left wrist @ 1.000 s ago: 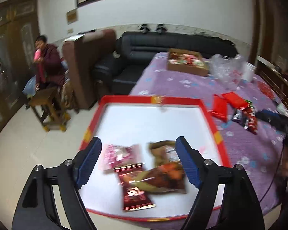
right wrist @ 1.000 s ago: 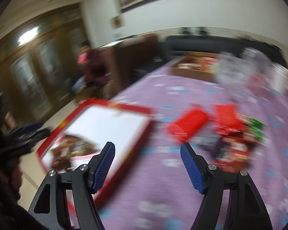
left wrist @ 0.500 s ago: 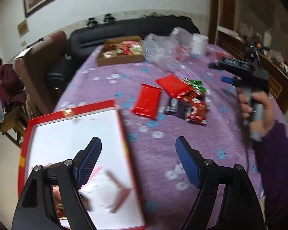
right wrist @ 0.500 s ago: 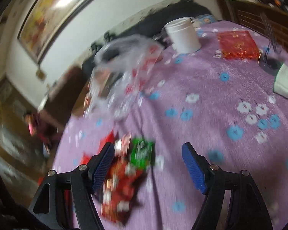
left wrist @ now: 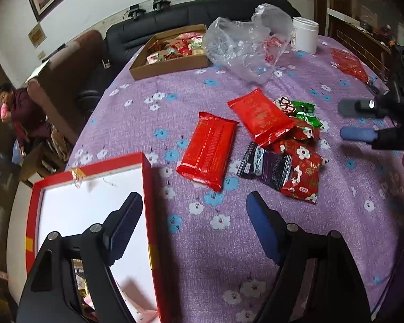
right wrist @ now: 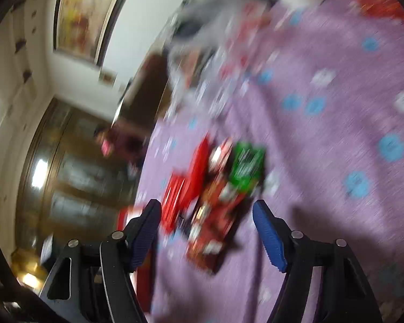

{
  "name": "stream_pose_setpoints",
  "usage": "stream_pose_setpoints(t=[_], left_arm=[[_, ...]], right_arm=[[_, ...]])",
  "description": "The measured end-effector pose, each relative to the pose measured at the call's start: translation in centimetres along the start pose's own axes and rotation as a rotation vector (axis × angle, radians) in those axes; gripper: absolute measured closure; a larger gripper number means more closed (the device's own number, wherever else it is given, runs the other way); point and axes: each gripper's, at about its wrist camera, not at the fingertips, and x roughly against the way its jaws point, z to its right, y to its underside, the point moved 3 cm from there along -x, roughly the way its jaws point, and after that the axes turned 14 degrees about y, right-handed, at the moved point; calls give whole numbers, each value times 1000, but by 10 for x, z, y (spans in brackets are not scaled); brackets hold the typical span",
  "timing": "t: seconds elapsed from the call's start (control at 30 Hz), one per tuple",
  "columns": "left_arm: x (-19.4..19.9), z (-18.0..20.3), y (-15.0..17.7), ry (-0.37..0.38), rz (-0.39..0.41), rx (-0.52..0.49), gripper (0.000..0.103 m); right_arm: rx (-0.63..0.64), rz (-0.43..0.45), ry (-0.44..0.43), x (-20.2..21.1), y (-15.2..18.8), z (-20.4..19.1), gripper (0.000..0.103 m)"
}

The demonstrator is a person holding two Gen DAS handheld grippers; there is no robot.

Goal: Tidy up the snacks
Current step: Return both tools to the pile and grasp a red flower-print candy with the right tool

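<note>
A pile of snack packets lies on the purple flowered tablecloth (left wrist: 215,242): two red packs (left wrist: 208,149) (left wrist: 260,115), a dark purple packet (left wrist: 266,167), a red flowered packet (left wrist: 301,172) and a green one (left wrist: 305,110). A red-rimmed white tray (left wrist: 145,188) sits at the near left with packets in its near end. My left gripper (left wrist: 194,215) is open and empty, over the tray's right edge. My right gripper (right wrist: 206,223) is open and empty, hovering just before the blurred pile (right wrist: 215,207); it also shows in the left wrist view (left wrist: 355,119).
A cardboard box of snacks (left wrist: 172,51), a crumpled clear plastic bag (left wrist: 245,45) and a white jar (left wrist: 305,37) stand at the table's far side. A red foil packet (left wrist: 348,64) lies far right. A sofa and a seated person (left wrist: 21,113) are beyond the table.
My left gripper has swung right from over the tray's packets toward the pile. My right gripper has tilted and moved closer to the pile. Both stayed open.
</note>
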Motion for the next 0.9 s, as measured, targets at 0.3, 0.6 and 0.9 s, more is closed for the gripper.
stream_pose_setpoints(t=[0.3,0.6,0.9], left_arm=[[4,-7,13,11,-17,28,23],[8,-18,16,2,-8,58,23],[7,-30,16,-2,-6,92,23]], right_arm=[[136,-180,70,-53,46,-43,37],[285,-137,191,-61,56,-68,36],[511,-56,305,-73,79,-99,41]])
